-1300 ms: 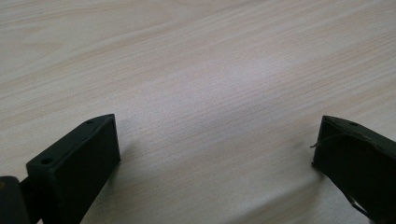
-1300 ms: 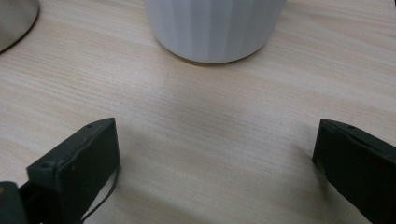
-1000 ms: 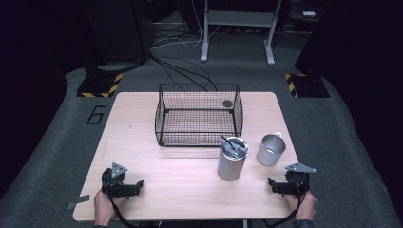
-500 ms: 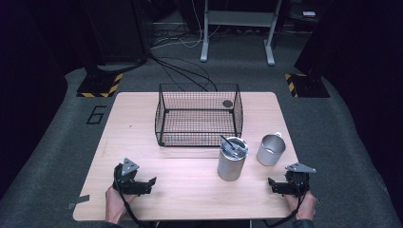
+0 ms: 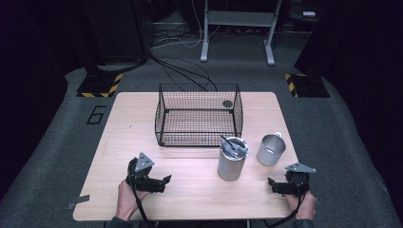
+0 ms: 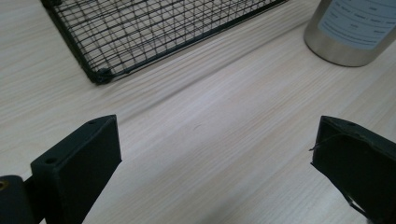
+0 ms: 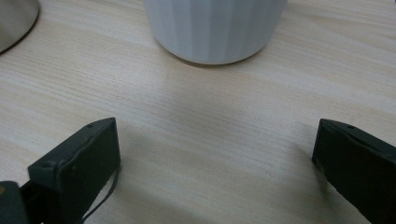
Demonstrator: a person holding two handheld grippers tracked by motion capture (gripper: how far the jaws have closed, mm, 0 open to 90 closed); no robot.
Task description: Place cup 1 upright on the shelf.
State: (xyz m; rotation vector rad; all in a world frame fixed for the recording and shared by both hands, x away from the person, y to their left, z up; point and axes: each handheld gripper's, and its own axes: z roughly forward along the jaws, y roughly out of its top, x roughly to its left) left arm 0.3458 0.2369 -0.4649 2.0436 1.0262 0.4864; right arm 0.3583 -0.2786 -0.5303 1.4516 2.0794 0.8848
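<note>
1. The left gripper (image 5: pixel 164 181) is seen at the lower left of the high view, jaws spread wide over bare table (image 5: pixel 142 123).
2. The right gripper (image 5: pixel 272 184) is seen at the lower right, jaws wide and empty.
3. The tall steel canister (image 5: pixel 232 159) is placed right of centre, between the grippers, with the steel cup (image 5: pixel 271 149) just beside it.
4. The wire basket (image 5: pixel 198 115) is shown at centre, above the canister.

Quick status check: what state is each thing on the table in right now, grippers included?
Black wire mesh basket: upright, open-topped, a small dark round object at its far right.
Tall steel canister: upright, dark utensils standing in it.
Short metal cup: upright, open.
Left gripper: jaws wide apart, holding nothing.
Right gripper: jaws wide apart, holding nothing.
</note>
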